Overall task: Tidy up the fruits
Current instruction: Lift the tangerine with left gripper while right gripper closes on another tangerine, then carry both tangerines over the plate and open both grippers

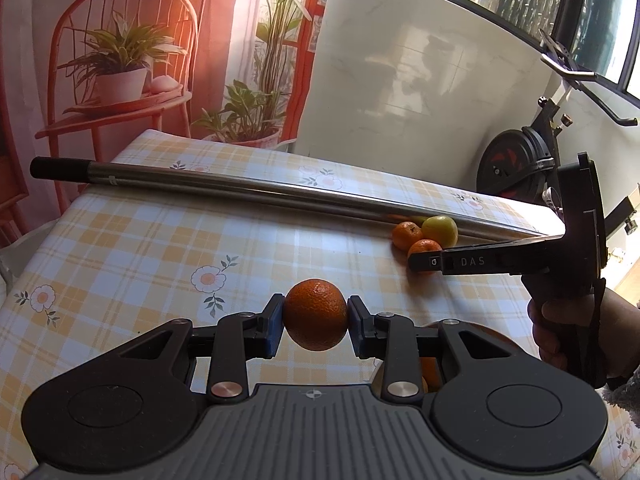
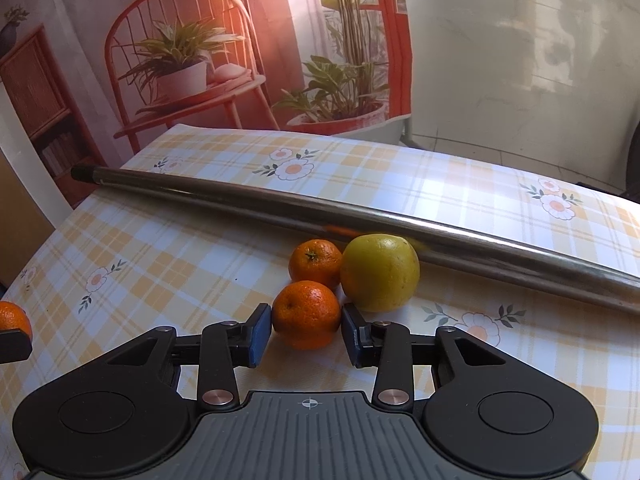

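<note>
1. The near mandarin (image 2: 306,314) sits on the worktop (image 2: 160,264) dead ahead of the right hand-held gripper (image 2: 306,334), right in the gap between its blue pads (image 2: 259,334). The jaws are spread and bracket it on both sides. The left pad looks like it's just about touching the peel, the right one has a sliver of air. It's round, so there's no long axis to line up with.
2. Just behind it is a second mandarin (image 2: 316,262), stem facing up, and beside both, to the right, a bigger yellow-green fruit (image 2: 379,272), maybe an apple or a pale citrus. All three are bunched together, touching or nearly so.
3. Behind the bunch, a long metal pole (image 2: 280,204) lies across the worktop, with the yellow-green fruit right up against it.
4. The left hand-held gripper (image 1: 315,316) is well off to the left, pinching another mandarin (image 1: 315,314) between its pads and holding it up off the plaid cloth.
5. My guess: the right one is clearly nearer, so it just needs to squeeze and lift. The risk is nudging the neighbours, since they're packed so tight.
</note>
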